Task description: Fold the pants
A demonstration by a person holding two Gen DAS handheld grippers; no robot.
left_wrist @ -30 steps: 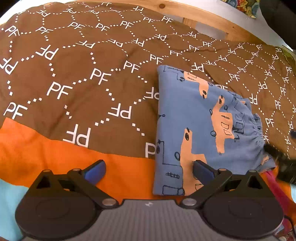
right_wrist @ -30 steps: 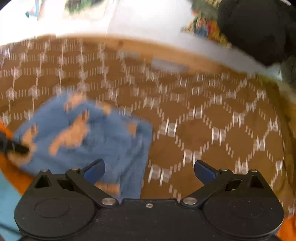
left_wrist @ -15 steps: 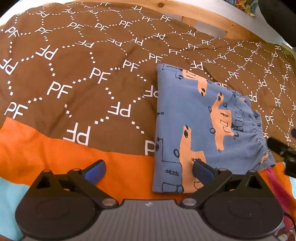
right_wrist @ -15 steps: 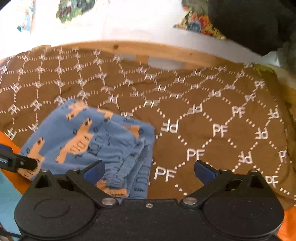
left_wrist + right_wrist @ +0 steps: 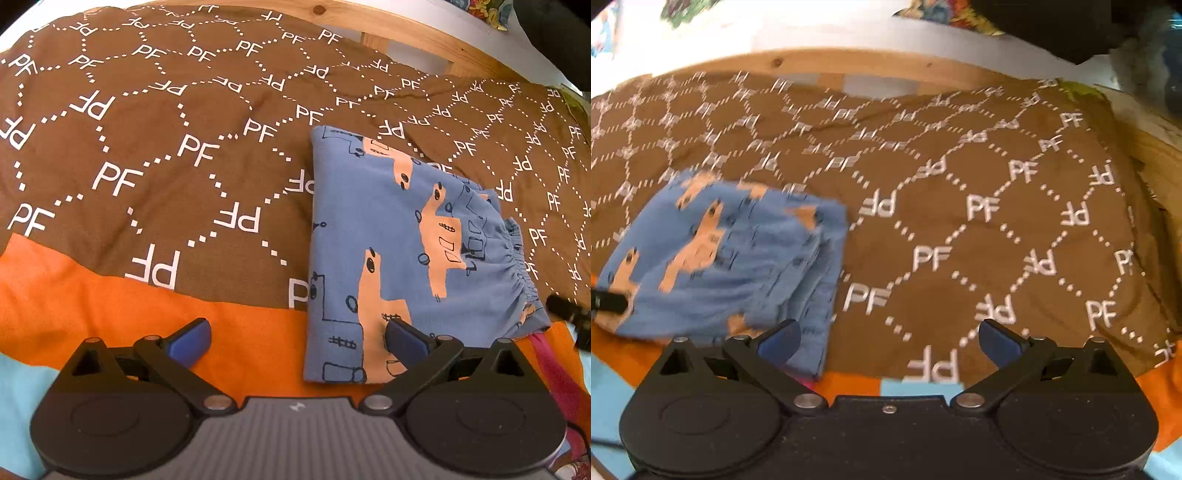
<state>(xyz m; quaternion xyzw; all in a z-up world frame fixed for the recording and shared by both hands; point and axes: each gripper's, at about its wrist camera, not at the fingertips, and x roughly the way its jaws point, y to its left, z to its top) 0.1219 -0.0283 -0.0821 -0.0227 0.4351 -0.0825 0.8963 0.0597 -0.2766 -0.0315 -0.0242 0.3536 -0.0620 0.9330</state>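
Lying folded, pants (image 5: 402, 236) under left gripper (image 5: 297, 341) (jaws spread wide).

Folded pants (image 5: 399, 236) lie flat on the bedspread (image 5: 155, 155), at 1 o'clock from the left tool (image 5: 297, 343) and at 10 o'clock from the right tool (image 5: 889, 338). Bed frame (image 5: 369, 18) runs behind at 12. Waistband faces 3 o'clock in the left view.
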